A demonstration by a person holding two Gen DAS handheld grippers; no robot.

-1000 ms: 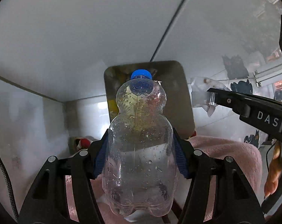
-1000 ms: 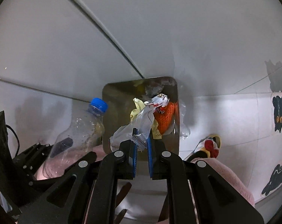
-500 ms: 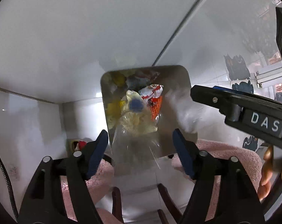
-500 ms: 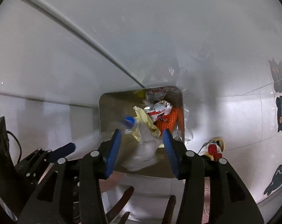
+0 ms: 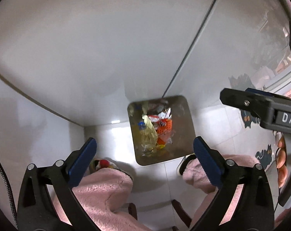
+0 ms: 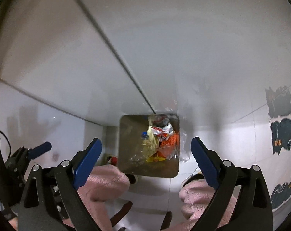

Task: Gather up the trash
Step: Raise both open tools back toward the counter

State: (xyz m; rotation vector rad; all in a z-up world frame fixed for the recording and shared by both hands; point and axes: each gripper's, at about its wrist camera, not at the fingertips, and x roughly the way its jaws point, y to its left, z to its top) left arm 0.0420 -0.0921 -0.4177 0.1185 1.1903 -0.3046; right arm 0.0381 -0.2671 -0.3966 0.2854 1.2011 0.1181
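Both grippers (left (image 5: 144,148), right (image 6: 145,148)) — jaws wide — above bin (image 6: 124,144).

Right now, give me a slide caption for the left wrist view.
Open left gripper above metal bin holding the clear bottle.

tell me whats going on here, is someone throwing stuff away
Yes. A person holds a two-finger gripper in each hand above a metal bin on the floor. The left gripper and right gripper are both open and empty. The plastic bottle with a blue cap lies inside the bin among wrappers.
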